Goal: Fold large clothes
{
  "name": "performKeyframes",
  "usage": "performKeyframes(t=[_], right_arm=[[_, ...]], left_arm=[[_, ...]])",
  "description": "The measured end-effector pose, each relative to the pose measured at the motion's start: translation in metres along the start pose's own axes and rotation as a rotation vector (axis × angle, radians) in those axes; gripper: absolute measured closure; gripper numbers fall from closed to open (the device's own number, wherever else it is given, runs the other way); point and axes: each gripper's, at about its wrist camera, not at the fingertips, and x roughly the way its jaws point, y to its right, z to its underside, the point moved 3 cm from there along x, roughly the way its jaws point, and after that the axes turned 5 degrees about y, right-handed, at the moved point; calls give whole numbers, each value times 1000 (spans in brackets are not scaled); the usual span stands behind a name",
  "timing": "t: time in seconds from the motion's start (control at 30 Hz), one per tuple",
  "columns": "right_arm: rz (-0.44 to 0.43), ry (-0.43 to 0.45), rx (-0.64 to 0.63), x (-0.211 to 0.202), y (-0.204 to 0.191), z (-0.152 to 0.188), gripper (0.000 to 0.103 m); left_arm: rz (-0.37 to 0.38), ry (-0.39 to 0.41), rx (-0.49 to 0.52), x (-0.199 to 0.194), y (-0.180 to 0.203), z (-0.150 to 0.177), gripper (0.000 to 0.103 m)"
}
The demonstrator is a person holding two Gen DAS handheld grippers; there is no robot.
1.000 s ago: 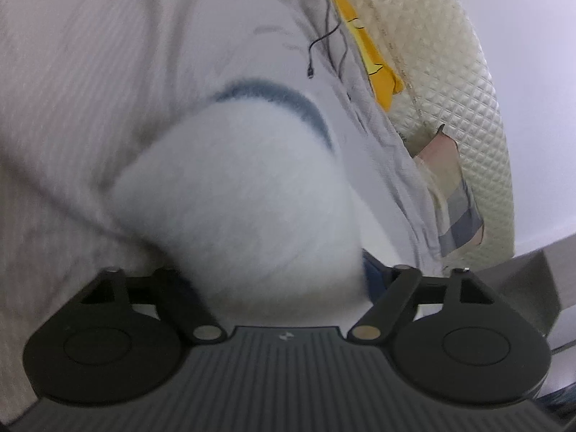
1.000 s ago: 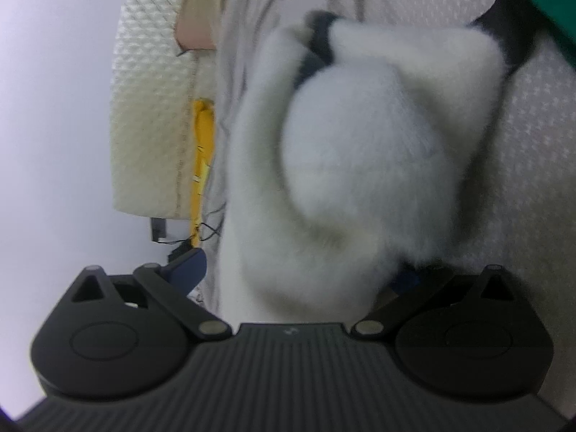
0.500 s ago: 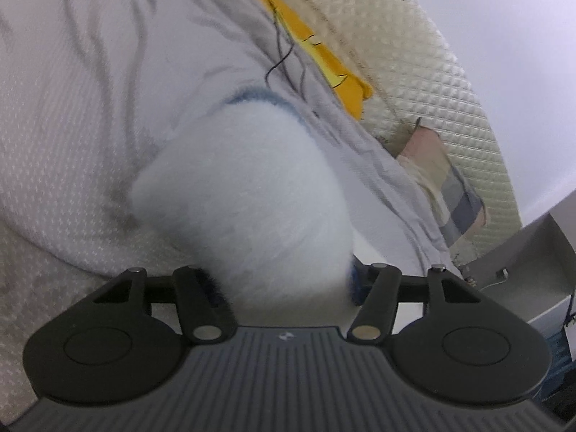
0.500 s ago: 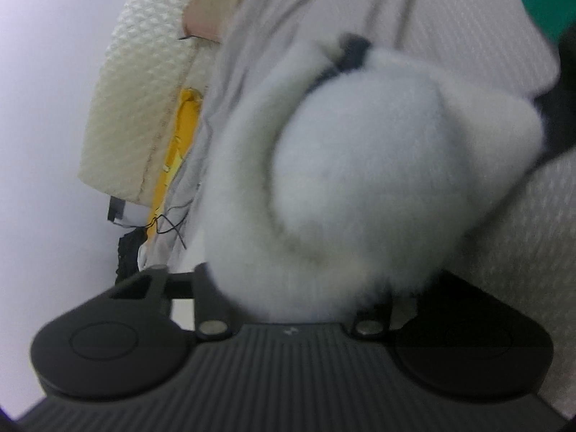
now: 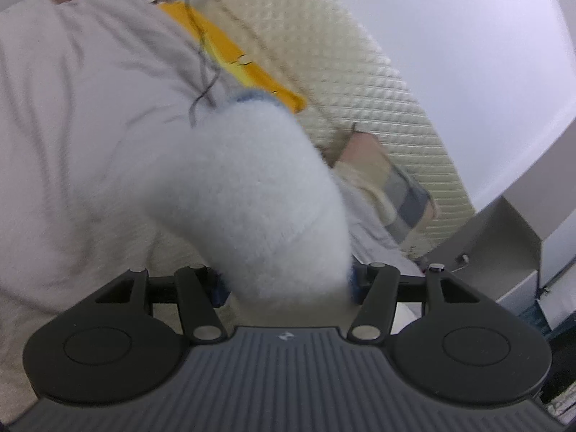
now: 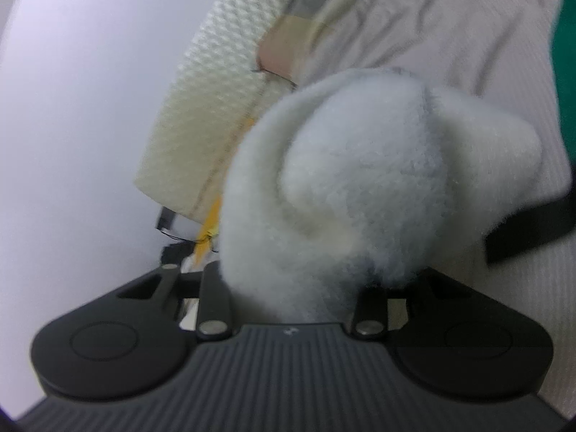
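Here, left wrist view: left gripper [image 5: 286,282] pinches a bunch of the fluffy white garment [image 5: 259,194], held above the grey bedsheet [image 5: 90,108] near the bed's quilted headboard [image 5: 360,82]. Right wrist view: right gripper [image 6: 295,288], jaws closing, clamps the same garment [image 6: 360,187] over the bed.

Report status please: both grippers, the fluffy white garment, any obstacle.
Left gripper shut on fluffy white garment. Right gripper closing, garment bunched between. No obstacle seen.

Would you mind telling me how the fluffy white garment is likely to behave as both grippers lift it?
The fluffy white garment bulges in rounded folds, so it is probably floppy and will sag. Its thick pile suggests it is bulky yet light and unlikely to slip.
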Motion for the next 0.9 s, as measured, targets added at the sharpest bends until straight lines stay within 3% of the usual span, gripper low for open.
performKeyframes(t=[0.23, 0.53, 0.77, 0.9], right_arm=[[-77, 85, -67, -8, -36, -64, 62], [-125, 239, -116, 9, -46, -180, 62], [-79, 289, -131, 48, -2, -265, 62], [-26, 313, -130, 74, 51, -278, 62]], left_arm=[[90, -6, 58, 33, 74, -29, 40], [234, -58, 137, 150, 189, -50, 40], [270, -75, 162, 265, 240, -6, 40], [253, -119, 173, 331, 234, 39, 40]])
